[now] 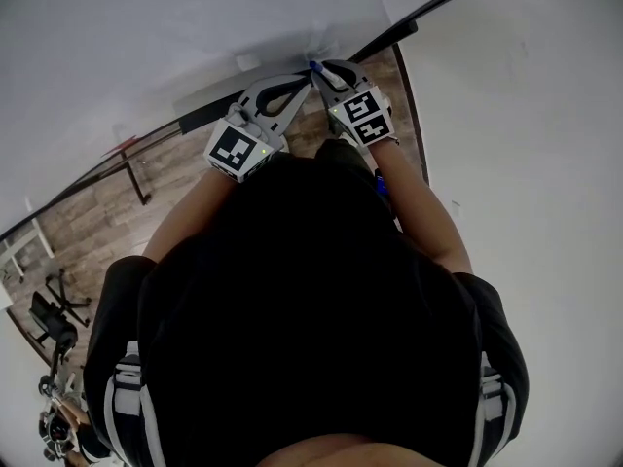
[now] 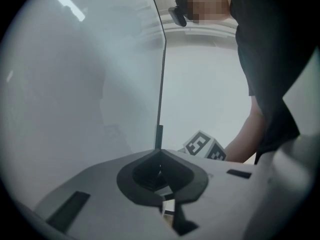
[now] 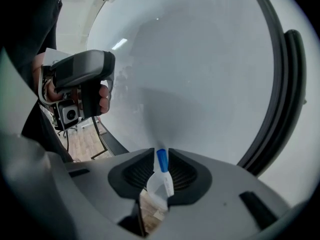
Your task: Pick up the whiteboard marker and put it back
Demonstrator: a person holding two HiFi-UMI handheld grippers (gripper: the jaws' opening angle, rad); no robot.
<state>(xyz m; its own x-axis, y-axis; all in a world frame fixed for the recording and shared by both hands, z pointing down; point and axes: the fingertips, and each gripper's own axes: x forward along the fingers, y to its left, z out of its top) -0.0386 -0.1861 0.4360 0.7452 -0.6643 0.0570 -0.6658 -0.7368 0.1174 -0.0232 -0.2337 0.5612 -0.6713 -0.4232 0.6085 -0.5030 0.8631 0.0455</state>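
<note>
A whiteboard marker (image 3: 163, 170) with a white barrel and a blue cap stands between the jaws of my right gripper (image 3: 161, 156), cap end toward the whiteboard (image 3: 200, 74). The jaws stand apart around it and I see no clear press on it. In the head view the blue cap (image 1: 316, 66) shows at the right gripper's tips (image 1: 322, 71), close to the board's lower edge. My left gripper (image 1: 303, 79) sits just left of it, jaws shut with nothing between them. In the left gripper view its tips (image 2: 160, 153) meet in front of the board.
The whiteboard (image 1: 195, 27) fills the far side, with a black frame (image 1: 389, 37) along its bottom and a dark rail (image 3: 285, 99) at its right. Wood floor (image 1: 97, 222) lies below, and a black chair (image 1: 49, 319) stands far left. A white wall (image 1: 526, 115) is at the right.
</note>
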